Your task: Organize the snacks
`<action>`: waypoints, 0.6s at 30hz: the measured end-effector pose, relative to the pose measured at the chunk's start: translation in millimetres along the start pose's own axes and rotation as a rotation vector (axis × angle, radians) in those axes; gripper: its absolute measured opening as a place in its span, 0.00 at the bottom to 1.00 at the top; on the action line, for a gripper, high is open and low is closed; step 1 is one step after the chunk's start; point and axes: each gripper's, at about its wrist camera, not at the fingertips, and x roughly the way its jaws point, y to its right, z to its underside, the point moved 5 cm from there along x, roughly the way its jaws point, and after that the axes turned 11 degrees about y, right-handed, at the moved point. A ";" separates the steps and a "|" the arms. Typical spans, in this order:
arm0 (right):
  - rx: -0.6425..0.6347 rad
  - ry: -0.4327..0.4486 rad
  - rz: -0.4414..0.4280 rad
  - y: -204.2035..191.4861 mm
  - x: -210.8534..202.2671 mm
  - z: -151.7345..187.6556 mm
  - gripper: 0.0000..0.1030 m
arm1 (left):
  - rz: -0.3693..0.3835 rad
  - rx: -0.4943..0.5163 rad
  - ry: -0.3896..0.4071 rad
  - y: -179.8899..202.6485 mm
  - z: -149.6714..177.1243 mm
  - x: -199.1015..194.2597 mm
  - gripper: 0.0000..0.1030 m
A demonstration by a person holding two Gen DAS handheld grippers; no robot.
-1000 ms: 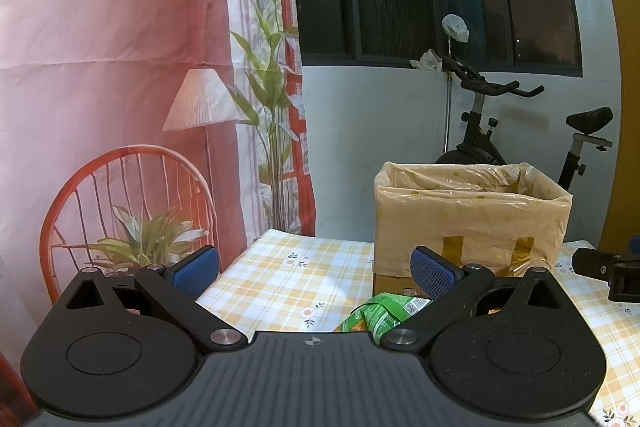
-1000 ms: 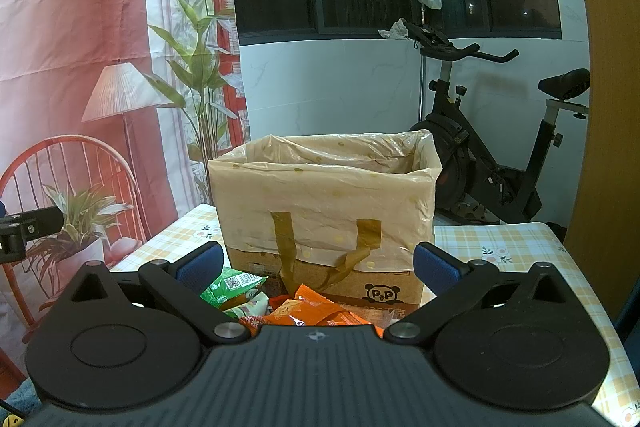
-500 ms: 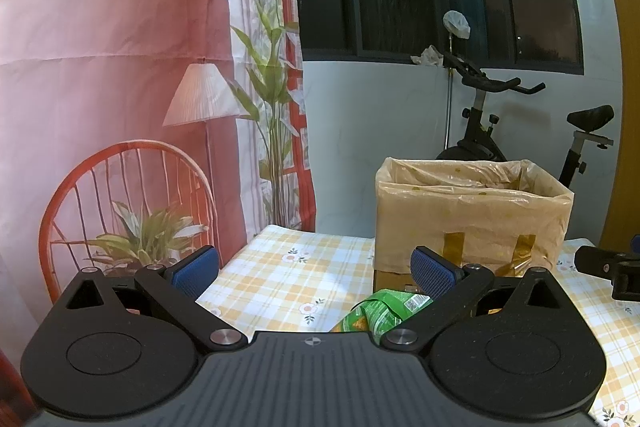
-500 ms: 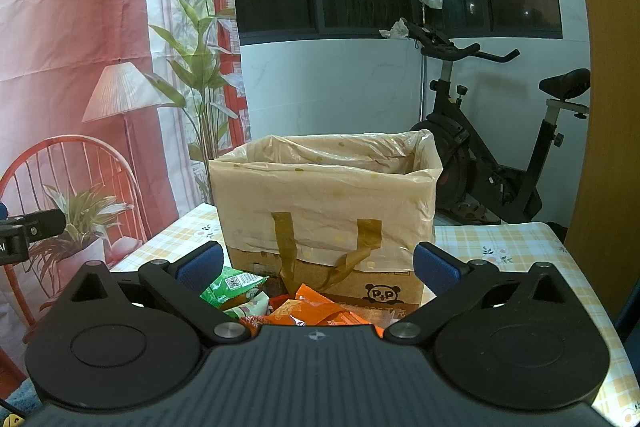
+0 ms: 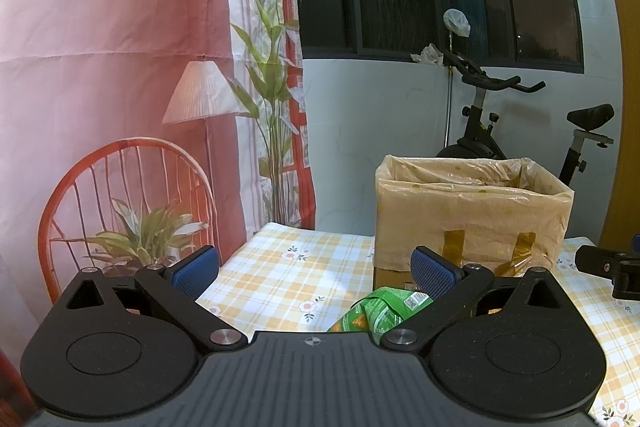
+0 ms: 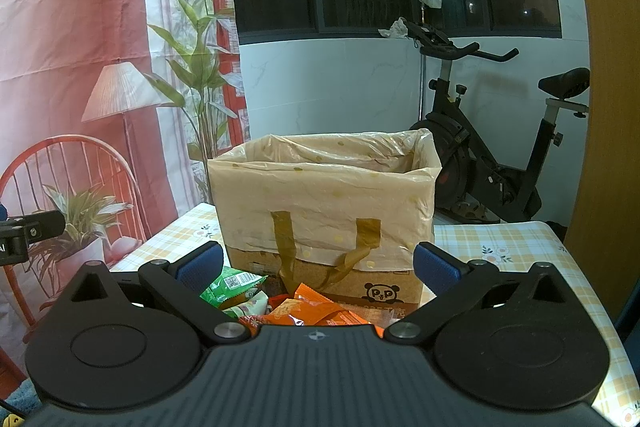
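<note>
Almost nothing has moved across the last second: both views sit nearly as they did, with only a slight drift of the left camera. Left gripper (image 5: pixel 316 269) hovers with its jaws spread wide and nothing between them, and right gripper (image 6: pixel 318 265) does the same, its blue pads (image 6: pixel 200 265) well apart and gripping nothing. On the checked tablecloth (image 5: pixel 280 279) stands a cardboard box (image 6: pixel 324 211) lined with a tan plastic bag, its mouth open upward. Just in front of the box's base lies a small heap of snacks — a green packet (image 6: pixel 232 285), orange packets (image 6: pixel 316 309) and a pale one between them, partly hidden by the gripper body. From the left wrist the green packet (image 5: pixel 380 309) shows near the box's front left corner. By my reading the job has barely begun: no packet is held, the heap is still outside the box, and whether anything is inside cannot be seen from here. Every visible packet remains to be lifted in. The green packet lies flat, its long axis running roughly left to right in the right view, barcode end toward the box. An exercise bike (image 6: pixel 496 155) stands behind the table.
</note>
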 end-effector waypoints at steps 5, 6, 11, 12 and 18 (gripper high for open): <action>0.001 -0.001 -0.001 0.4 0.4 0.7 1.00 | 0.000 -0.003 -0.007 -0.3 1.2 0.7 1.00; 0.001 -0.001 -0.001 0.4 0.6 0.9 1.00 | 0.000 -0.003 -0.008 -0.5 1.3 0.7 1.00; 0.002 -0.004 0.001 1.3 -0.1 2.0 1.00 | 0.000 -0.004 -0.014 -0.3 1.7 1.9 1.00; 0.002 -0.004 0.001 1.4 0.6 1.8 1.00 | 0.000 -0.004 -0.014 -0.2 1.8 1.9 1.00; 0.009 -0.010 0.006 2.4 3.2 8.9 1.00 | 0.008 -0.009 -0.023 0.0 5.0 5.0 1.00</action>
